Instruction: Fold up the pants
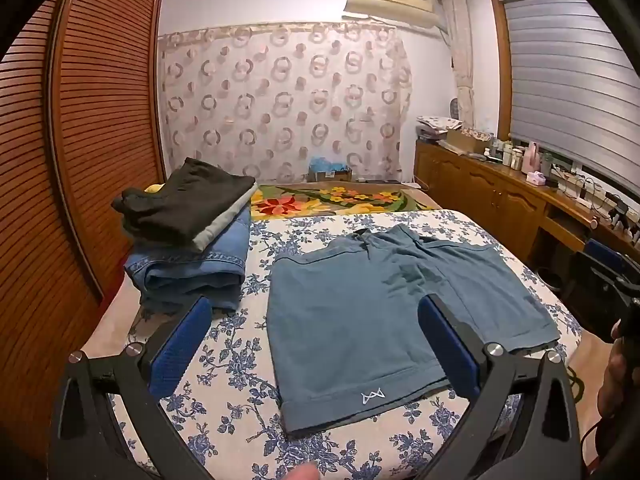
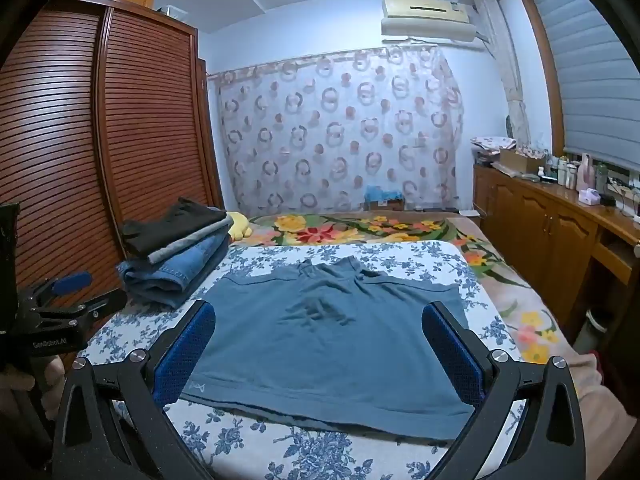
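Left wrist view: teal shorts spread flat, both grippers wide and empty

Left wrist and right wrist views agree on the layout. A pair of teal shorts [image 1: 384, 312] lies spread flat on the blue-flowered sheet [image 1: 224, 408], waistband at the far side and leg hems at the near side, with a small white logo on the near hem of one leg. The left gripper [image 1: 316, 344] hovers over the near edge of the shorts with its jaws spread wide and nothing between the blue pads. The right gripper [image 2: 320, 344] also hangs over the near part of the shorts, jaws just as wide, gripping nothing; whether either touches the cloth cannot be told. To the left of the shorts, on the same sheet, sits a stack of folded clothes [image 1: 188, 236]: black on top, grey under it, blue denim at the bottom. Beyond the shorts lies a bright flowered blanket [image 1: 336, 198], and behind that hangs a curtain with rings [image 1: 280, 100]. A slatted wooden wardrobe [image 1: 92, 120] stands left of the stack.
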